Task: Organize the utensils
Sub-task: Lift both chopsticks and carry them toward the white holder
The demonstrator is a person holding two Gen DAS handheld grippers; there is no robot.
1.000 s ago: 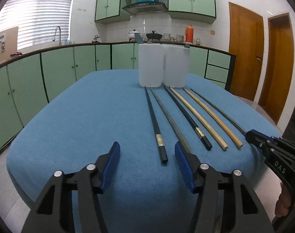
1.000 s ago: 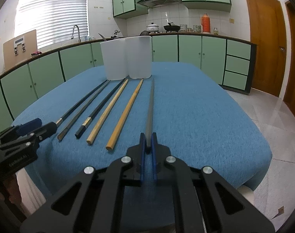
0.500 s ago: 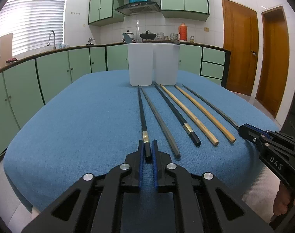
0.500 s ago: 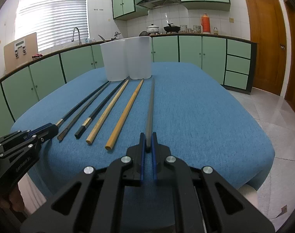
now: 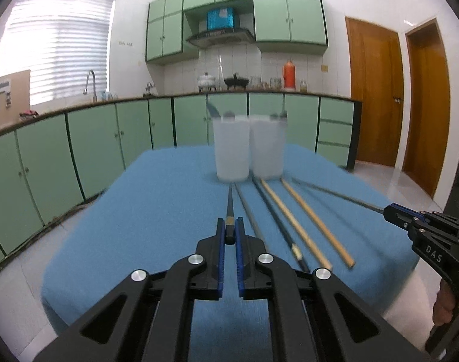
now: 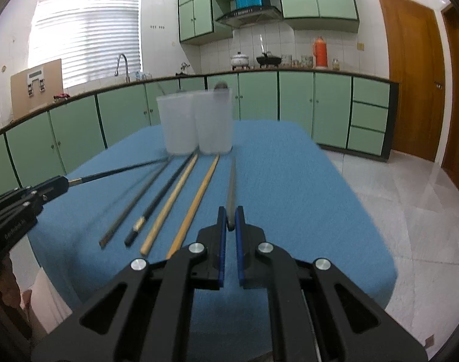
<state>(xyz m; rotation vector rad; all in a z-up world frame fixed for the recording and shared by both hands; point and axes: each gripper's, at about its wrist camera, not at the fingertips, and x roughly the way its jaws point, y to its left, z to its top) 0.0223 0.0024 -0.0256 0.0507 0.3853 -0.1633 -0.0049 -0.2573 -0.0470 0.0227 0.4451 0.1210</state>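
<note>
Your left gripper (image 5: 230,233) has its blue-lined jaws pinched on the butt end of a black chopstick (image 5: 230,203), slim and tapering, with a pale gold band just ahead of the pads. Its far end reaches towards the two frosted, translucent plastic cups (image 5: 249,147) standing side by side on the blue cloth (image 5: 157,211), which looks soft and napped like a towel.

Your right gripper (image 6: 230,223) is clamped the same way on a dull grey chopstick (image 6: 231,187), matte and narrowing towards its far tip, raised off the cloth and pointing at those cups.

Four more sticks lie on the cloth between your two tools: a grey one (image 6: 132,206), a black one with a light band (image 6: 161,196), and two pale bamboo-coloured ones (image 6: 185,205), smooth and round. They fan out from the base of the cups towards you, close together but apart. Dark utensil tips poke above the cup rims, too blurred to identify.
</note>
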